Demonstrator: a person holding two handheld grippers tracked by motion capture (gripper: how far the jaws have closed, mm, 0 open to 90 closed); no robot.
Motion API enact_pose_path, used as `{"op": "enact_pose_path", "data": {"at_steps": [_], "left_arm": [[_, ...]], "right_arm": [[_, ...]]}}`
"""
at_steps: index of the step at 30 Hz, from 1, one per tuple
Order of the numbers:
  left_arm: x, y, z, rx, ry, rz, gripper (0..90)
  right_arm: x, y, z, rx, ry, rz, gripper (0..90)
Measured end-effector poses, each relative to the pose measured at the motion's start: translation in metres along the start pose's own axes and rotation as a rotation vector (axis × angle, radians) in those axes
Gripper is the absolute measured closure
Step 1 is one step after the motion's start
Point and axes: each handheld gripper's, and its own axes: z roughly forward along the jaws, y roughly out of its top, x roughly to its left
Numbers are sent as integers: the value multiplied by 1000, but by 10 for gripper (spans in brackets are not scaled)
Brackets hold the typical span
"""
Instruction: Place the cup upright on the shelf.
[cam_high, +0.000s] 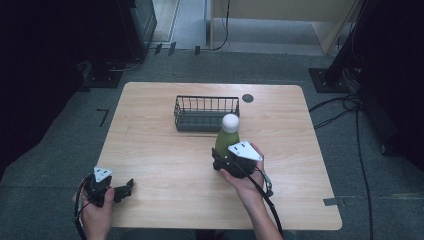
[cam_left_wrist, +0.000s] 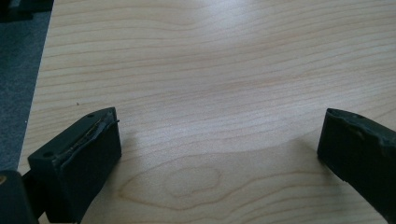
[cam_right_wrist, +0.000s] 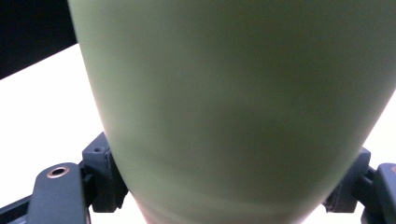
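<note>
Left hand-held gripper (cam_high: 121, 192) low at the table's (cam_high: 160, 165) near-left edge, jaws spread wide over bare wood. Wire basket (cam_high: 206, 113) far centre. Right hand-held gripper (cam_high: 223, 161) clamped around green bottle (cam_high: 227, 138), white-capped, upright, just near of basket.

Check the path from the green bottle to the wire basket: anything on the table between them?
Nothing visible. The right gripper is closed on the green bottle, which sits just in front of the wire basket. The strip of table between them is bare. The left gripper is open, off near the left front corner.
</note>
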Motion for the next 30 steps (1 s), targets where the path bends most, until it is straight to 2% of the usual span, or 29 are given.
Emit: {"op": "enact_pose_path", "data": {"at_steps": [4, 12, 20, 26, 30], "left_arm": [[0, 0, 0, -1, 0, 0, 1], [0, 0, 0, -3, 0, -2, 1], [0, 0, 0, -1, 0, -2, 1], [0, 0, 0, -1, 0, -2, 1], [0, 0, 0, -2, 0, -2, 1]], "right_arm": [[-4, 16, 4, -20, 2, 7, 203], [-10, 38, 12, -34, -10, 14, 203], [-15, 68, 25, -61, -31, 8, 204], [-19, 84, 33, -67, -41, 2, 204], [-23, 96, 41, -70, -48, 18, 204]]}}
